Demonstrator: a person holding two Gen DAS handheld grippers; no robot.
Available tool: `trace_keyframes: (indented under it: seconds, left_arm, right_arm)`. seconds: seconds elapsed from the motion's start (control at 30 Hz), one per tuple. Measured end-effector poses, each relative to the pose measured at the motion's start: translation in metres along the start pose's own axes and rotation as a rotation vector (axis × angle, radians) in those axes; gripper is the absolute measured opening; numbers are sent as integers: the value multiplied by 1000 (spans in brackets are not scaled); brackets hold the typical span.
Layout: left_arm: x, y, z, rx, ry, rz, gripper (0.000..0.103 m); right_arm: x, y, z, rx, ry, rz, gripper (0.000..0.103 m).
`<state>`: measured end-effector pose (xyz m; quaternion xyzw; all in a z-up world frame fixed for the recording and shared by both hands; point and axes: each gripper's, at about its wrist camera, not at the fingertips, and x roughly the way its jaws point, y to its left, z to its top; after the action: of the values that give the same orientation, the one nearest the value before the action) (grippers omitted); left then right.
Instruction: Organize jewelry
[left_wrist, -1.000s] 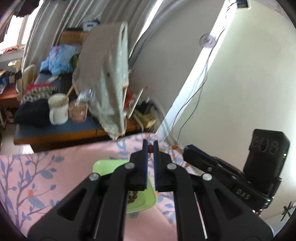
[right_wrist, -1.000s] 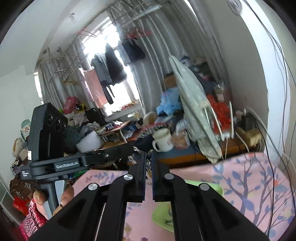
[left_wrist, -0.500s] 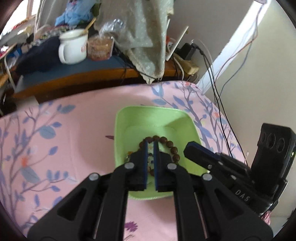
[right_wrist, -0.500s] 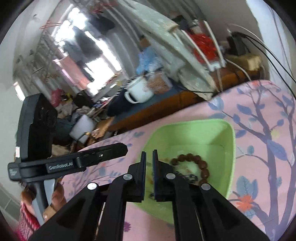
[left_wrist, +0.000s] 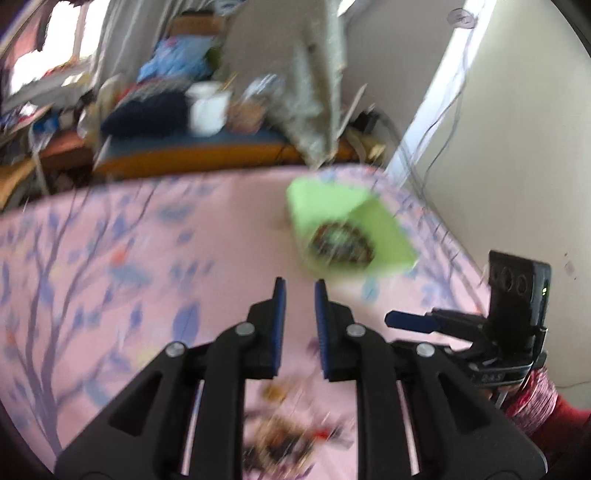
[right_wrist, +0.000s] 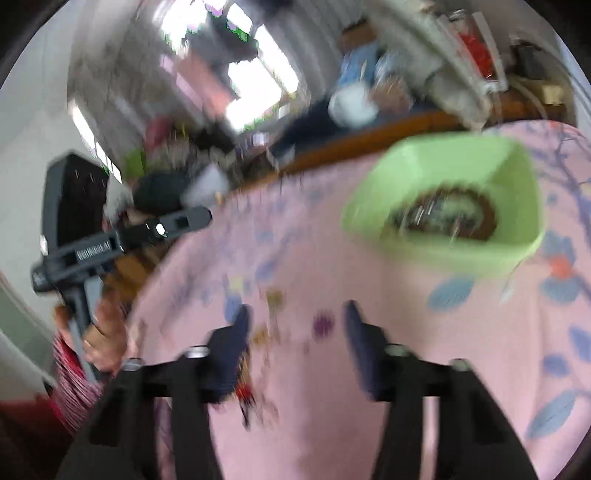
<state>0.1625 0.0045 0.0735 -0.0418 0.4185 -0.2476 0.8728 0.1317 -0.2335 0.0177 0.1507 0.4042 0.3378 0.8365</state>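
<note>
While both views smear with motion blur, these points can be read:

Left gripper (left_wrist: 298, 291): pitched down over the pink cloth (left_wrist: 129, 266); jaws have just been opening to a narrow gap, nothing between them.
Right gripper (right_wrist: 295, 321): also pitched down at the cloth; jaws wide apart, nothing between them.
Tray (left_wrist: 332, 206): green, on the cloth at 1 o'clock from the left gripper; at 1 o'clock from the right gripper too.
Bracelet (left_wrist: 343, 243): brown beads lying inside the tray with other blurred pieces.
Loose jewelry (left_wrist: 284, 435): small blurred heap on the cloth at 6 o'clock, beneath the left jaws.
Left view only: right gripper's body at 4 o'clock, a red patterned sleeve (left_wrist: 535, 398) behind it.
Right view only: a hand (right_wrist: 99, 332) gripping the left gripper's handle at 9 o'clock; windows behind.
Writing: lettering on both gripper bodies, too blurred to read.
</note>
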Motion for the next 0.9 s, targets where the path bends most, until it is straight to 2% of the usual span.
trace_keyframes:
  seconds: [0.1, 0.2, 0.27, 0.3, 0.37, 0.4, 0.5, 0.73, 0.8, 0.83, 0.87, 0.9]
  left_arm:
    - [2, 26, -36, -71, 40, 35, 14]
    - [-1, 43, -64, -129, 59, 25, 14]
    - [-1, 45, -71, -134, 64, 26, 14]
    - [-2, 44, -74, -130, 67, 29, 14]
    - [-3, 44, -78, -121, 69, 27, 14]
    - [-3, 43, -78, -114, 70, 27, 14]
    - [-1, 36, -79, -89, 74, 30, 14]
    - [18, 2, -73, -6, 109, -21, 15]
    - [26, -12, -70, 28, 123, -31, 15]
    - [31, -20, -68, 50, 131, -34, 15]
    - [35, -27, -67, 70, 138, -30, 20]
    - [41, -35, -67, 100, 146, -16, 32]
  right_arm:
    - [30, 29, -17, -113, 95, -29, 13]
    - [48, 45, -24, -168, 133, -46, 13]
    - [64, 52, -29, -222, 171, -127, 13]
    - [65, 54, -31, -252, 158, -142, 12]
    - [67, 59, -36, -315, 157, -202, 0]
    - [66, 60, -37, -334, 158, -213, 0]
    - [50, 38, -38, -286, 127, -274, 0]
    - [-15, -34, -51, -68, 31, -318, 0]
    - [-28, -45, -55, -31, 5, -352, 0]
    - [-38, -51, -56, -25, -19, -398, 0]
    - [-48, -56, -57, -21, -42, -436, 0]
    - [-61, -65, -58, 0, -72, -475, 0]
